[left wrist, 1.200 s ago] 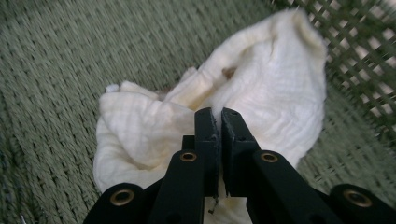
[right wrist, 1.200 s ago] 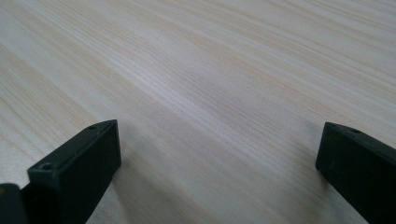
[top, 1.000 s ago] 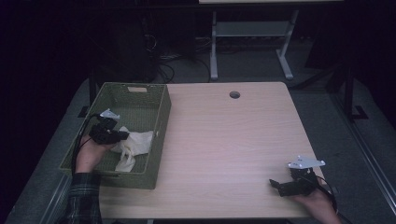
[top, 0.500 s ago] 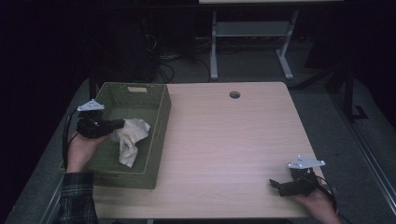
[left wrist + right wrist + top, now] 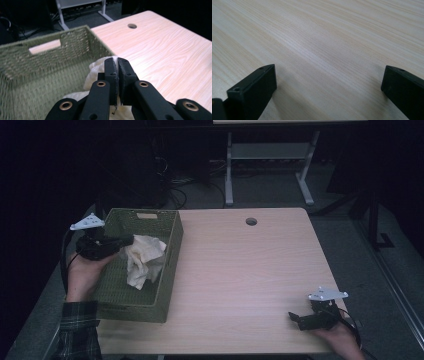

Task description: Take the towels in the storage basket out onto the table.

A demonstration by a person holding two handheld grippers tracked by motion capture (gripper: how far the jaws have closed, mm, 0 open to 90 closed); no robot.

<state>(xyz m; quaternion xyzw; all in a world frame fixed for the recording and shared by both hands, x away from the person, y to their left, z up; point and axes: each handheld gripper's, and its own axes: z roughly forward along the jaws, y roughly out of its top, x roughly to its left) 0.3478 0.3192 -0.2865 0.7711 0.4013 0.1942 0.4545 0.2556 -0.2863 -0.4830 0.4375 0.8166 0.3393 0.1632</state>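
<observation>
over the green woven basket [image 5: 131, 306] at the left side of the desk [image 5: 250, 285], your left tool [image 5: 131, 240] is clamped tight on a cream cloth [image 5: 143, 261]. in the left gripper view its two black jaws stand pressed almost together with a fold of the cloth [image 5: 96, 72] pinched between them, and the basket [image 5: 37, 65] wall and its handle slot lie just beyond. a second ago that tool sat low inside the basket, down on the cloth where it lay crumpled on the bottom. half a second ago it was already higher and nearer the basket's left wall, with the cloth starting to come up. now it is higher again, level with the rim, and the cloth hangs from the jaws in a loose bunch, its lower end reaching down inside the basket; whether that end touches the bottom you cannot tell from here. the basket itself has not shifted.

your right tool [image 5: 300, 320] has kept its place near the desk's front right corner through all three moments. in the right gripper view its jaws stand wide apart with only bare wood grain [image 5: 324, 50] between them, gripping nothing.
</observation>
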